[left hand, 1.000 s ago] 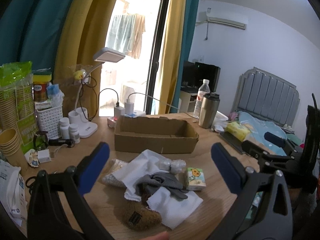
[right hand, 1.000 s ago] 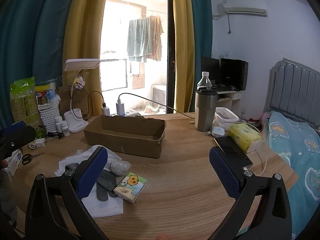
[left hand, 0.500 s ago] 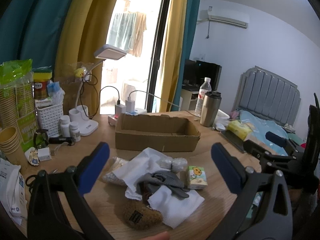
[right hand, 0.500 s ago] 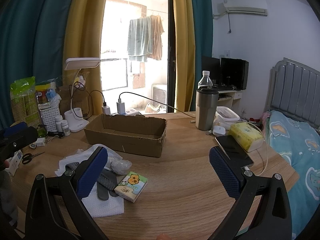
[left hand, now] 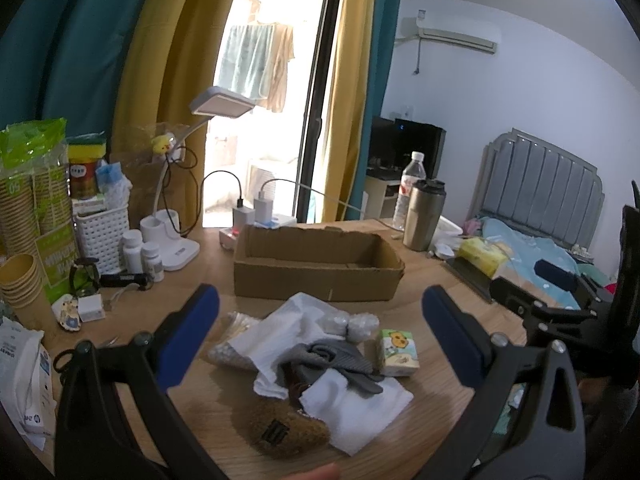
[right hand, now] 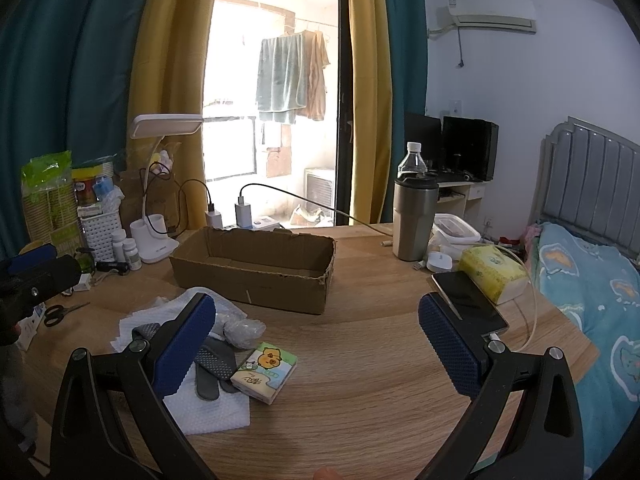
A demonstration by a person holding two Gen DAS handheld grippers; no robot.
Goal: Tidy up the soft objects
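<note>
Cardboard box (left hand: 318,266) sat empty behind the soft pile (left hand: 320,356) on your counter (right hand: 360,360); both grippers (left hand: 320,336) (right hand: 316,340) gaped wide, holding nothing. Grabbing tangled cloths could have dragged neighbours along.

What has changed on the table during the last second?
Almost nothing. The left gripper shifted slightly, open above the pile of cloths. Nothing was grasped or released. The right gripper is open as before, and the cardboard box is unmoved.

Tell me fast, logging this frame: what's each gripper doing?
Left gripper: open, holding nothing, above the cloth pile.
Right gripper: open, holding nothing.
</note>
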